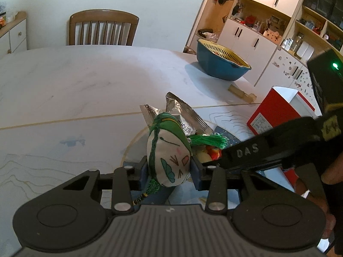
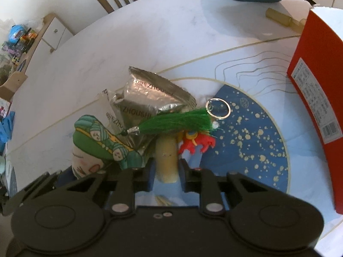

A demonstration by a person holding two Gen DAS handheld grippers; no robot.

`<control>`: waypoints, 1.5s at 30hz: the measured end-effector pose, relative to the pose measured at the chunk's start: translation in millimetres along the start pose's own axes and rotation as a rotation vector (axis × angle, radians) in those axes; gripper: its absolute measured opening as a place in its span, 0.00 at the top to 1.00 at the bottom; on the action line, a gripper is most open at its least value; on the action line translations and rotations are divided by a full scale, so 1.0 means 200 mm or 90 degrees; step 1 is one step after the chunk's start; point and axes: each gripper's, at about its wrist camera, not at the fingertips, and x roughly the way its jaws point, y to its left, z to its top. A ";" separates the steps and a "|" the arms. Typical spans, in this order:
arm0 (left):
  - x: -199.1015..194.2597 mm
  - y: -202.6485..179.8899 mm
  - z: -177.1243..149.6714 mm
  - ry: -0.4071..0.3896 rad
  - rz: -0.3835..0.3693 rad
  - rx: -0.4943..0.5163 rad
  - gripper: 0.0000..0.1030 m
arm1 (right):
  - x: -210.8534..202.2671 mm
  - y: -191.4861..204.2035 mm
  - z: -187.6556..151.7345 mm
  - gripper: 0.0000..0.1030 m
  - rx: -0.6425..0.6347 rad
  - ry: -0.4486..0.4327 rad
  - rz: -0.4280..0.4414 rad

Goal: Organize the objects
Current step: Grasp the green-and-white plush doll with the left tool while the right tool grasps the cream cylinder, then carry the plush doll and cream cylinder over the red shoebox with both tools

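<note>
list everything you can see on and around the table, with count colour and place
stuffed pouch: 1, cream and green, between the left jaws
green tassel: 1, with metal ring, over the foil packets
foil packets: 2, silver, table middle
cream cylinder: 1, between the right jaws
red toy: 1, on the blue disc
blue disc: 1, gold-speckled, on the table
red box: 1, right side
blue bowl: 1, yellow strainer inside, far right
wooden piece: 1, tan, near the bowl
chair: 1, brown, behind the table
left gripper: shut on the pouch
right gripper: around the cylinder, contact unclear

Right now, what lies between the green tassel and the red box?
In the right wrist view: a metal ring at the green tassel end, then bare blue mat up to the red box.
</note>
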 end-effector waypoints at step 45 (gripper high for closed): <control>-0.27 -1.21 0.35 -0.035 -0.087 0.206 0.63 | -1.06 -0.79 -0.04 0.80 -0.074 -0.172 0.108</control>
